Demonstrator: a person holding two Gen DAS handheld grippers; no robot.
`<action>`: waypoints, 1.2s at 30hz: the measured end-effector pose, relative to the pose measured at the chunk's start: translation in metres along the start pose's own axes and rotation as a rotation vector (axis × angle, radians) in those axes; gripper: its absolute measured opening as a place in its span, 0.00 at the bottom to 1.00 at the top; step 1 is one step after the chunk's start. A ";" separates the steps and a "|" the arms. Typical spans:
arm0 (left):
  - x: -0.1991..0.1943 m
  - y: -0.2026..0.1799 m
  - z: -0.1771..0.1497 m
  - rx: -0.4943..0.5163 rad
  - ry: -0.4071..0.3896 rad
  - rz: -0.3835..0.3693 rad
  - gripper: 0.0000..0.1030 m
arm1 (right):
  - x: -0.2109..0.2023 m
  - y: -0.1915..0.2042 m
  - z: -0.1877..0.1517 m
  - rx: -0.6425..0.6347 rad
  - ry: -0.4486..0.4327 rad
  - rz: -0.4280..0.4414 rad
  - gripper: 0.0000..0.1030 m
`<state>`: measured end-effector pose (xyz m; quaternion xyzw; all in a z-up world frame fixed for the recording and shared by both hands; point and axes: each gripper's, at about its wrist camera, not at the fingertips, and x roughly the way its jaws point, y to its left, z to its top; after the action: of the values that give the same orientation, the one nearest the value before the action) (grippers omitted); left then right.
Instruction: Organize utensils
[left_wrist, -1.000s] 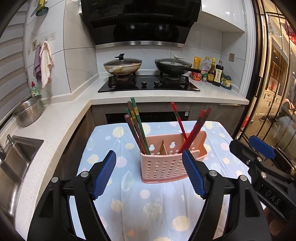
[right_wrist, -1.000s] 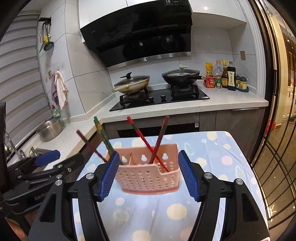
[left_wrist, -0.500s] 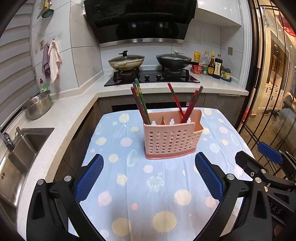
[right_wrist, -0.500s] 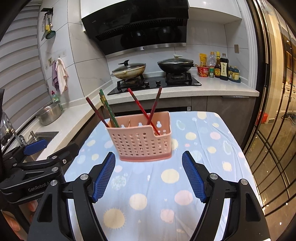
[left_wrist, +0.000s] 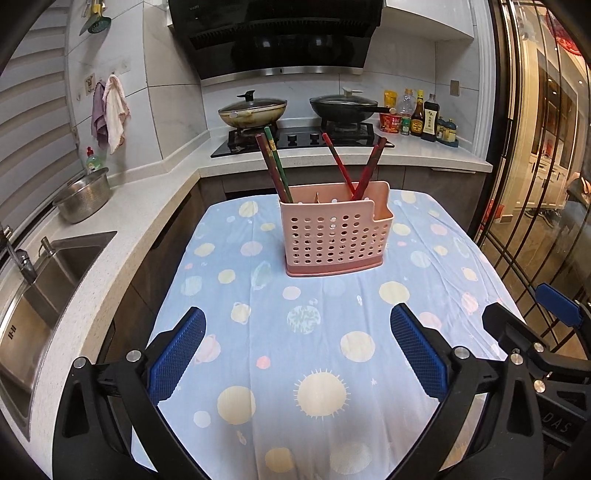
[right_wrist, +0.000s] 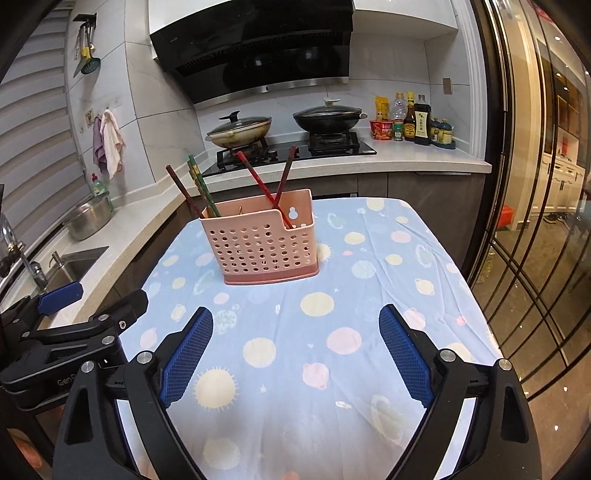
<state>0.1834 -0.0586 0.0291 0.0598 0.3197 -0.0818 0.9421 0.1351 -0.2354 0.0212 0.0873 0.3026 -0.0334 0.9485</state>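
A pink perforated utensil holder (left_wrist: 334, 232) stands upright on the table's blue spotted cloth (left_wrist: 314, 350); it also shows in the right wrist view (right_wrist: 264, 245). Green and dark red chopsticks (left_wrist: 275, 170) lean in its left compartment, red chopsticks (left_wrist: 356, 166) cross in its right one. My left gripper (left_wrist: 297, 352) is open and empty, well back from the holder. My right gripper (right_wrist: 295, 354) is open and empty, also back from it. Each gripper shows at the edge of the other's view.
A counter with a steel sink (left_wrist: 40, 280) and a metal bowl (left_wrist: 83, 199) runs along the left. Behind the table are a stove with two lidded pans (left_wrist: 253, 112) and sauce bottles (left_wrist: 424, 120). Glass doors (left_wrist: 535, 184) stand to the right.
Both grippers have pulled back from either side of the holder toward the near edge of the table. The holder stays standing on the cloth, and both stay open.
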 end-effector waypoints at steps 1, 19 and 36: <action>-0.001 0.000 -0.002 0.000 0.000 0.004 0.93 | -0.002 -0.001 -0.002 0.001 0.000 -0.001 0.92; -0.007 0.014 -0.028 -0.046 0.048 0.052 0.93 | -0.010 0.007 -0.024 -0.043 0.014 -0.033 0.93; -0.005 0.019 -0.034 -0.067 0.084 0.047 0.93 | -0.013 0.009 -0.029 -0.062 0.012 -0.052 0.93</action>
<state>0.1632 -0.0338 0.0066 0.0391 0.3599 -0.0464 0.9310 0.1095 -0.2206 0.0068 0.0501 0.3114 -0.0482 0.9478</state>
